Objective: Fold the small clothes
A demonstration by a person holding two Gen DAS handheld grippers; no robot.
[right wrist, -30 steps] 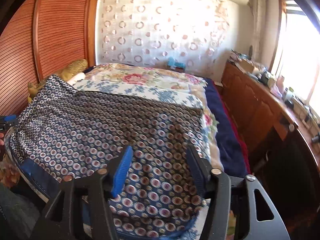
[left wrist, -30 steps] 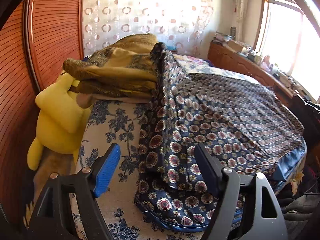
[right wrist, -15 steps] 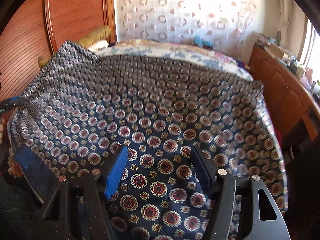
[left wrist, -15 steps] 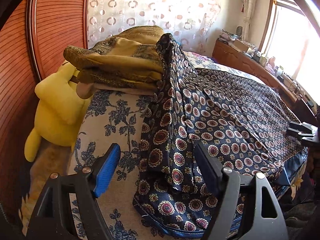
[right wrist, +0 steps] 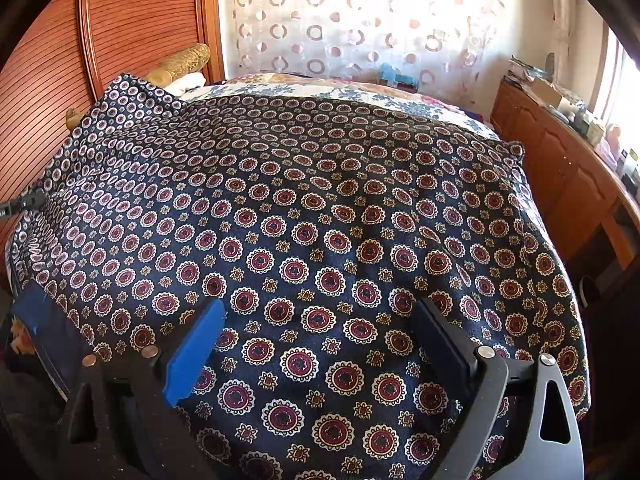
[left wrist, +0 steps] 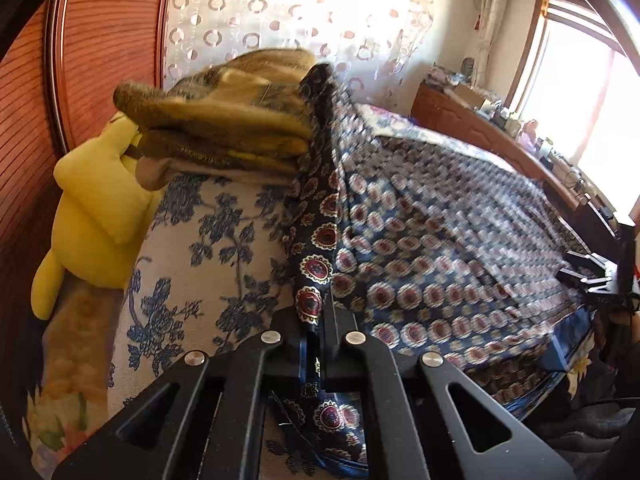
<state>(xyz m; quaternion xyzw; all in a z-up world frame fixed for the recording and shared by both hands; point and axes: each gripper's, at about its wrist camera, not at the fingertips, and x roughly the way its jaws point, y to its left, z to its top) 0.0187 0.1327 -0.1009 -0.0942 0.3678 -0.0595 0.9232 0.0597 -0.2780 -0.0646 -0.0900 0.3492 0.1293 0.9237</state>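
Pinching the blue cloth (left wrist: 420,240) on the bed (left wrist: 192,248)
Left claw (left wrist: 316,344) just snapped tight on its edge — right claw (right wrist: 316,344) just spread wide, cloth lying loose between.

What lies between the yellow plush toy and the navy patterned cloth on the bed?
In the left wrist view, the bare blue-flowered bed cover lies between the yellow plush toy and the navy patterned cloth; a folded olive pile sits farther back.
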